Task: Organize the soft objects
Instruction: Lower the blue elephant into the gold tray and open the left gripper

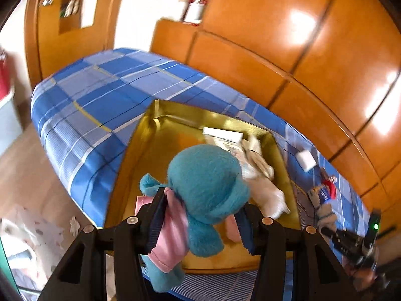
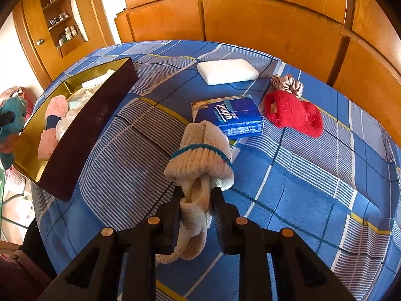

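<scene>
Right wrist only: tissue pack (image 2: 229, 116)

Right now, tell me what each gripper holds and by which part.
Left gripper: teal plush toy, clamped at its pink-scarfed neck. Right gripper: cream knitted sock, pinched at its open cuff end.

Glossy varnished wood cabinets (image 2: 250, 12) shone behind the matt woven plaid bedsheet (image 2: 300, 188), where a shiny gold-lined box (image 1: 160, 135) mirrored its contents, a fuzzy teal plush toy (image 1: 208, 173) wore smooth pink cloth, and a cream sock (image 2: 200, 155) looked coarsely knitted beside a glossy plastic-wrapped tissue pack (image 2: 230, 118).
</scene>
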Demonstrator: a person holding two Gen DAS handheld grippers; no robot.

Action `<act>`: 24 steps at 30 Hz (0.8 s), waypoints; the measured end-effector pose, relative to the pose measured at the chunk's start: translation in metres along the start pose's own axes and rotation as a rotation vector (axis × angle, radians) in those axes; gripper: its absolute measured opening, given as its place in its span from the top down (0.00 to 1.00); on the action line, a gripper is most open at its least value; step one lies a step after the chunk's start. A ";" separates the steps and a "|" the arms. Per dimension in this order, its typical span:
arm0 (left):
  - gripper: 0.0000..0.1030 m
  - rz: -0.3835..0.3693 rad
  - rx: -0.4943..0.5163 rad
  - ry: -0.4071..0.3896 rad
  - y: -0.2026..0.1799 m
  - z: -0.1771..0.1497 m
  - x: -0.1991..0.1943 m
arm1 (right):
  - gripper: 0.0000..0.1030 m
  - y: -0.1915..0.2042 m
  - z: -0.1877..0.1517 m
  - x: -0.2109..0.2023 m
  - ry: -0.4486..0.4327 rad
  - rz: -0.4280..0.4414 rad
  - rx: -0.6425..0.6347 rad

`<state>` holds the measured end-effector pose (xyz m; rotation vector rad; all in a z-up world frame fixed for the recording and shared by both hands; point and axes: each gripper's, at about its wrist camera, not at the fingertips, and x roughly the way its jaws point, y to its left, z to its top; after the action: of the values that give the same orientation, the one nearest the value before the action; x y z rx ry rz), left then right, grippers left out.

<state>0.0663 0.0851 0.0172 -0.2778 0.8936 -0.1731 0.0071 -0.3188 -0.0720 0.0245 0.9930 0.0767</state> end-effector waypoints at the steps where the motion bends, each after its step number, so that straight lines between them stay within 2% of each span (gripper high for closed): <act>1: 0.49 0.005 -0.016 0.009 0.006 0.005 0.005 | 0.78 0.001 0.000 0.000 0.000 -0.003 -0.005; 11: 0.50 0.035 -0.053 0.083 0.010 0.047 0.071 | 0.78 0.002 0.001 0.002 0.002 -0.001 -0.014; 17: 0.49 0.018 -0.144 0.145 0.013 0.066 0.121 | 0.78 0.003 0.001 0.002 0.001 -0.003 -0.018; 20: 0.46 0.028 -0.153 0.140 0.011 0.073 0.135 | 0.78 0.003 0.001 0.002 0.000 -0.003 -0.020; 24: 0.35 0.041 -0.141 0.139 0.008 0.085 0.147 | 0.78 0.004 0.001 0.003 -0.001 -0.005 -0.022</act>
<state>0.2236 0.0687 -0.0439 -0.3814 1.0510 -0.0926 0.0093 -0.3149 -0.0736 0.0017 0.9912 0.0833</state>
